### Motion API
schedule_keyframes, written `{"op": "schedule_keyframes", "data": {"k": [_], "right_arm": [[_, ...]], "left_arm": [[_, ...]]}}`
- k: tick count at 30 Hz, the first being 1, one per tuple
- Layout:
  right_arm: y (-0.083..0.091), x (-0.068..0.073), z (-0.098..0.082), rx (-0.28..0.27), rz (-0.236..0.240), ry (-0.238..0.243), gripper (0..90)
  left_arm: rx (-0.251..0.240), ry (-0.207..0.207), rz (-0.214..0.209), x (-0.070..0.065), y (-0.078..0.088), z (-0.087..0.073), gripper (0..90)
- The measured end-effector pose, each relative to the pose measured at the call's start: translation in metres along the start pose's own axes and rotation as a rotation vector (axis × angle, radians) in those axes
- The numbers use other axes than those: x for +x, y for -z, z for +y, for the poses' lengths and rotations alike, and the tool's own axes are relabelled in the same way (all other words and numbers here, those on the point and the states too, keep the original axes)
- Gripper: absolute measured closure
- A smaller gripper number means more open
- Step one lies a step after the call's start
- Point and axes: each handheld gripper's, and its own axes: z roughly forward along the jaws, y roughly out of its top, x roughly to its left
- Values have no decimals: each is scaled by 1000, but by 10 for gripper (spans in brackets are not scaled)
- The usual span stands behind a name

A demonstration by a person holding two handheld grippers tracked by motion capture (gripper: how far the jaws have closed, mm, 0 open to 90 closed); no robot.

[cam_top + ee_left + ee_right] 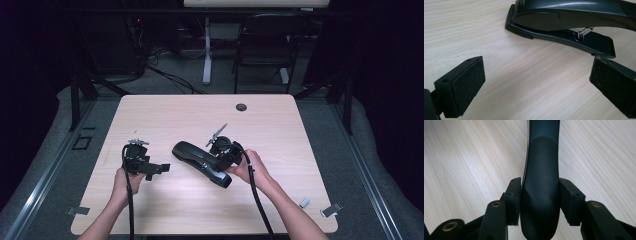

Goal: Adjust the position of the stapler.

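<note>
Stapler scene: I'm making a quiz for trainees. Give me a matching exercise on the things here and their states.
Things:
1. left gripper
2. right gripper
3. stapler
4. table

States:
A. lying on the table, held at one end
B. light wood, with a round hole near the far edge
C. open, holding nothing
D. shut on the stapler

Pairs: 1-C, 2-D, 3-A, 4-B

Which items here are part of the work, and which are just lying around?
In use:
stapler, clamped by the right gripper
left gripper, open, facing the stapler

Lying about:
two small clips at the table's near right edge
chair behind the table
</note>
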Motion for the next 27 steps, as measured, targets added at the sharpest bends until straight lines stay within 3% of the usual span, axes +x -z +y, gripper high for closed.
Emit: {"op": "schedule_keyframes", "data": {"k": [6,9,15,17,20,27], "right_arm": [[-1,0,6,32,-5,13,549],[-5,-2,13,15,26,-4,473],[-21,4,38,76,-9,33,448],[-27,7,43,99,-33,44,465],[-31,8,46,110,-90,58,571],[-30,4,42,94,-64,52,585]], "left_arm": [[13,1,-3,1,-4,0,2],[12,3,0,2,-4,0,2],[10,4,-3,3,-4,0,2],[11,4,-4,4,-4,0,2],[13,2,-6,5,-4,0,2],[14,-5,-14,3,-3,0,2]]}}
